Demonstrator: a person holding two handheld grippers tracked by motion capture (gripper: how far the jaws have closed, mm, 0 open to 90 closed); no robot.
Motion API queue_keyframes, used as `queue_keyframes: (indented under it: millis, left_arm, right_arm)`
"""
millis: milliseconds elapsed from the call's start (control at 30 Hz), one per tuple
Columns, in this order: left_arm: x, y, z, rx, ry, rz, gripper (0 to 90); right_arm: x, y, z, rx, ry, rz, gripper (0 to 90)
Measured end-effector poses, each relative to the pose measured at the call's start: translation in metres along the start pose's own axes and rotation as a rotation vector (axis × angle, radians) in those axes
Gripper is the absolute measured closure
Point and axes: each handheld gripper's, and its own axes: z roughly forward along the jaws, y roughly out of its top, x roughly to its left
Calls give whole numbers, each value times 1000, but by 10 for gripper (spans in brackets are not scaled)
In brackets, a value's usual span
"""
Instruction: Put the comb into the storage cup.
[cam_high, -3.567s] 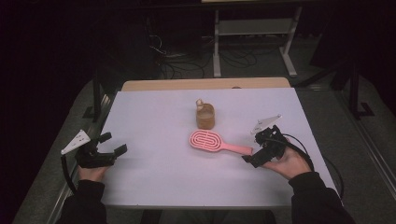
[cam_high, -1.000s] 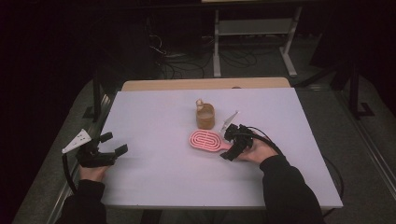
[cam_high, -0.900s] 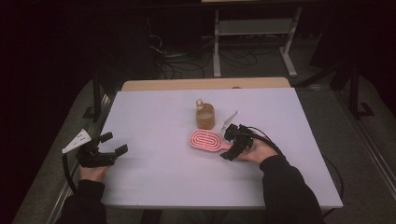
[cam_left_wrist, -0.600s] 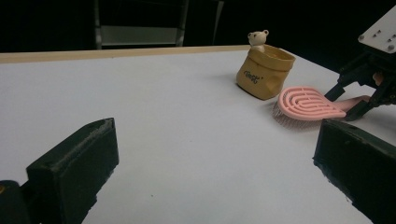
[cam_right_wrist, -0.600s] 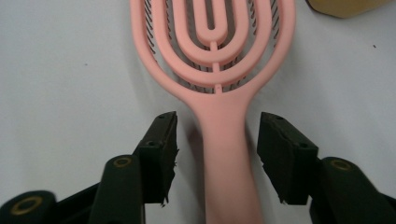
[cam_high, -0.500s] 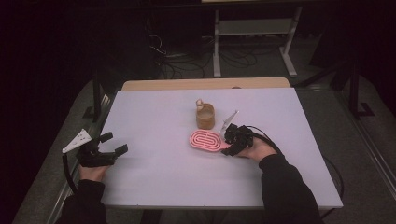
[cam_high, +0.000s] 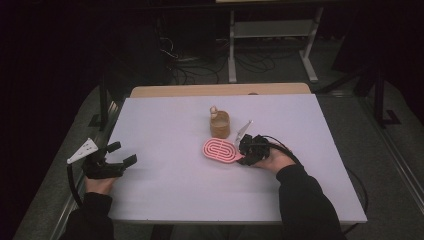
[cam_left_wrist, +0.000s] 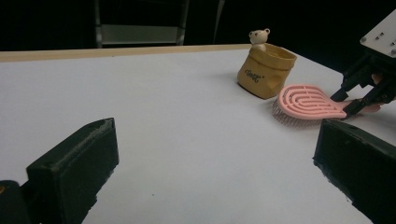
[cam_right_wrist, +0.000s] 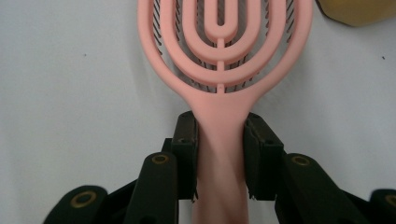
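A pink oval hairbrush (cam_high: 219, 149) lies bristles down on the white table (cam_high: 165, 125), handle toward the right. My right gripper (cam_high: 245, 153) has just been closing and is now shut on the handle. In the right gripper view both pads (cam_right_wrist: 187, 140) press the sides of the handle just behind the brush head (cam_right_wrist: 219, 46), with the gripper (cam_right_wrist: 219, 154) low over the table. Near the table's left edge my left gripper (cam_high: 122, 152) rests open, nothing between its jaws (cam_left_wrist: 215, 163). From there the hairbrush (cam_left_wrist: 306, 99) and the right gripper (cam_left_wrist: 349, 99) lie ahead at the right.
A small tan pouch-shaped cup (cam_high: 219, 124) with a little bear figure on its rim stands just behind the brush head, and a corner of that cup (cam_right_wrist: 355, 11) sits beside the brush. A wooden strip (cam_high: 220, 90) runs along the table's far edge.
Since the oldest frame my right hand has come in from the right to the brush handle, and the jaws have narrowed onto it. The left hand and the brush have stayed put.
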Motion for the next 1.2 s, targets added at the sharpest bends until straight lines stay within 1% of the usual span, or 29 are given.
queue_keyframes:
  millis: [133, 467, 667, 933, 1033, 1200]
  left_arm:
    - [0, 0, 0, -2, 0, 0, 0]
    - [0, 0, -1, -2, -1, -1, 0]
    - [0, 0, 0, -2, -2, 0, 0]
    - [0, 0, -1, -2, -3, -2, 0]
    - [0, 0, -1, 0, -3, -2, 0]
    - [-1, -1, -1, -3, -6, -14, 0]
  right_arm:
    - [0, 0, -1, -6, 5, 4, 678]
    - [4, 3, -6, -20, 18, -8, 679]
    - [5, 7, -18, -55, 6, -7, 680]
    - [7, 14, -28, -68, 0, -24, 680]
    - [9, 18, -34, -72, -9, -32, 680]
    - [9, 21, -41, -91, -11, -35, 680]
